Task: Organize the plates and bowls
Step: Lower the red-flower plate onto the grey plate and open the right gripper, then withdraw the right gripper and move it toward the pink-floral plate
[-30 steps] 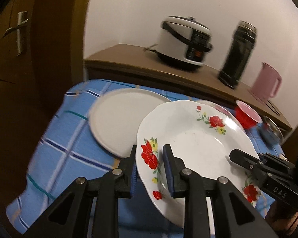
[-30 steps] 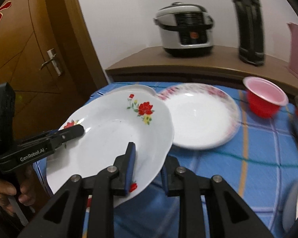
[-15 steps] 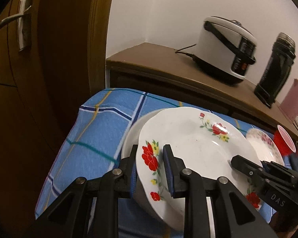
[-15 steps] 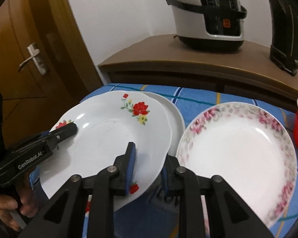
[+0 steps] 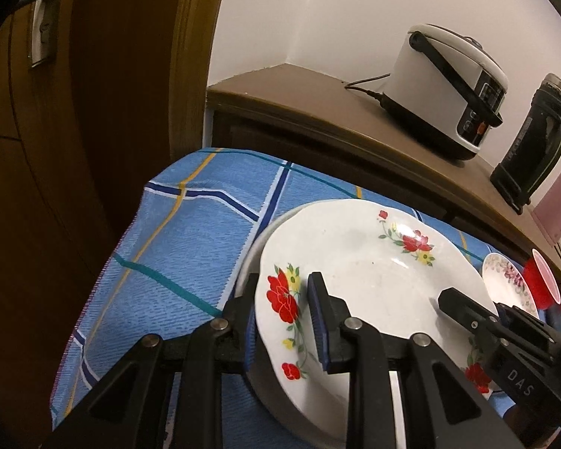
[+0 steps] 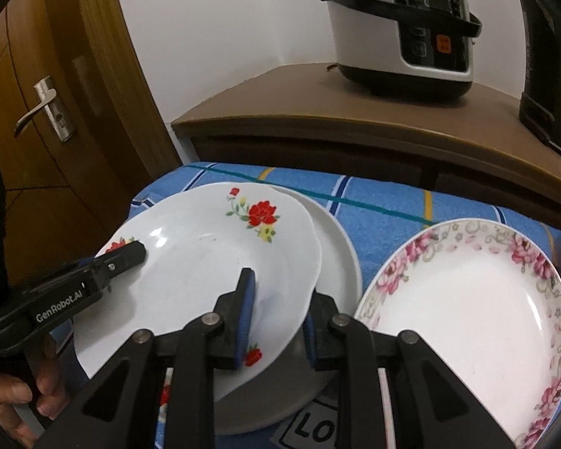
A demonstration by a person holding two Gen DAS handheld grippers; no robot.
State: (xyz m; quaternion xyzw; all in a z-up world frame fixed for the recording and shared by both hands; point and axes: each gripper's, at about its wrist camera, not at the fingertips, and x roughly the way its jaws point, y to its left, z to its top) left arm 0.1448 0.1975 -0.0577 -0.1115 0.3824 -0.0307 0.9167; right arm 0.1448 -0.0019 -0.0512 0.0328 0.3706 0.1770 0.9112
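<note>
Both the left hand-held gripper (image 5: pixel 282 314) and the right hand-held gripper (image 6: pixel 278 312) were clamped on the red-flowered plate (image 6: pixel 205 262), held over a plain plate (image 6: pixel 338 258) at the table's (image 5: pixel 190 247) far left

Both of the 2 wrist fisheyes look steeply down along their fingers, very close over the table. They share the red-flowered plate (image 5: pixel 359 262) (image 6: pixel 209 258), cooker (image 5: pixel 448 89) (image 6: pixel 400 26) and door.
</note>
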